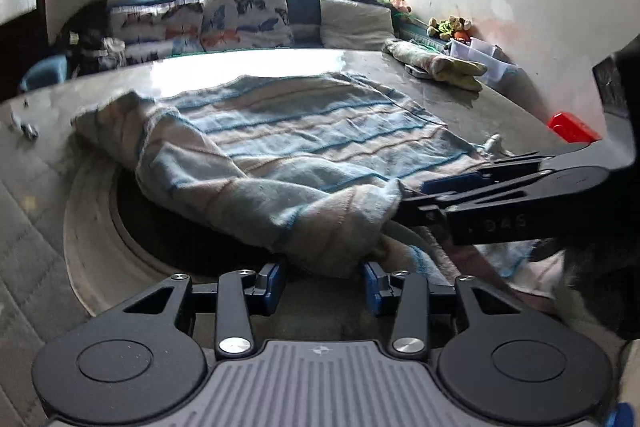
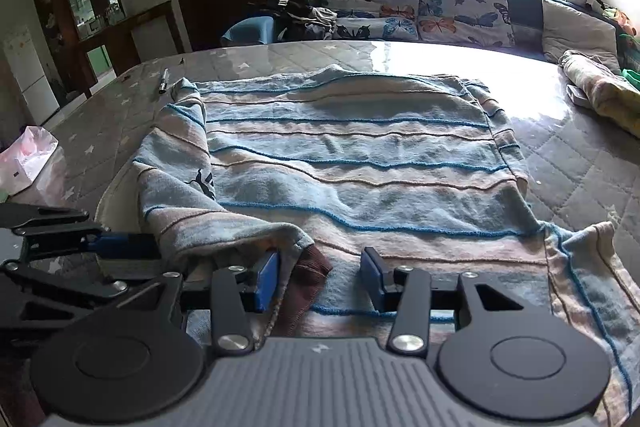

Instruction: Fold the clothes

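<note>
so the striped sweater [image 2: 344, 163] is spread flat on the table [image 2: 580, 163], filling the middle of both frames. left gripper [image 1: 324, 285] has its fingers apart around a bunched sleeve [image 1: 320, 223] at lower center. right gripper [image 2: 320, 277] sits fingers apart over the brown cuff [image 2: 306, 279], not clamped.

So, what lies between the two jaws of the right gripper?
In the right wrist view, the right gripper is open, and the striped sweater lies between its jaws, with its brown cuff near the left one.
</note>
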`<action>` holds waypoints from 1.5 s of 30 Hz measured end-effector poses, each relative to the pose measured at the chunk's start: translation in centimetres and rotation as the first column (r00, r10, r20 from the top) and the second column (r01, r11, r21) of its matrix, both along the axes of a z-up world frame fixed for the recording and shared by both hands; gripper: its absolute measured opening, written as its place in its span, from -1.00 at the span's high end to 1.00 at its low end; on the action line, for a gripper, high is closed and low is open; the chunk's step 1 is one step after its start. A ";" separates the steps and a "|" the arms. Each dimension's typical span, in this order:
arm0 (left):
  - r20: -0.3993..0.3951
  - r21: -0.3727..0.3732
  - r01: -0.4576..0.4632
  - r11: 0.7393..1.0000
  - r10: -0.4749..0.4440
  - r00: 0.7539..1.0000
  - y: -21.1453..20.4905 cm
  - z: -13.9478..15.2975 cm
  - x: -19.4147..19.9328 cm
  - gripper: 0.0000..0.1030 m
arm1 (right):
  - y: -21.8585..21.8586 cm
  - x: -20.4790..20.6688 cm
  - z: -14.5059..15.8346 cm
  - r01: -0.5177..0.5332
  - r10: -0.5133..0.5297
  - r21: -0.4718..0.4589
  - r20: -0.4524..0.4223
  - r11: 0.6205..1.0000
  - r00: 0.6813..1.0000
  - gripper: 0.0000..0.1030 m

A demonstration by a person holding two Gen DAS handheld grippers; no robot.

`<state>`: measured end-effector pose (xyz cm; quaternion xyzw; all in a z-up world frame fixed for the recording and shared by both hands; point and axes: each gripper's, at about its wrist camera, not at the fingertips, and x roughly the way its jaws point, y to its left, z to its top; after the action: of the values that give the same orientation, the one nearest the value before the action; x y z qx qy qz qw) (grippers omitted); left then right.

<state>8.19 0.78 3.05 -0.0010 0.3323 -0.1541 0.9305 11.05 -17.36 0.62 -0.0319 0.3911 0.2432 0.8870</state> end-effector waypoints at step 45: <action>0.292 0.463 -0.069 0.884 -0.079 0.953 -2.9 0.8 -3.8 0.84 | 0.1 -0.3 0.0 0.006 -0.006 0.020 -0.004 1.000 1.000 -0.03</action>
<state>4.37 -2.10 3.90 0.2479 0.2132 -0.0702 0.9424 10.73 -17.24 0.65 -0.0215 0.3904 0.2444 0.8873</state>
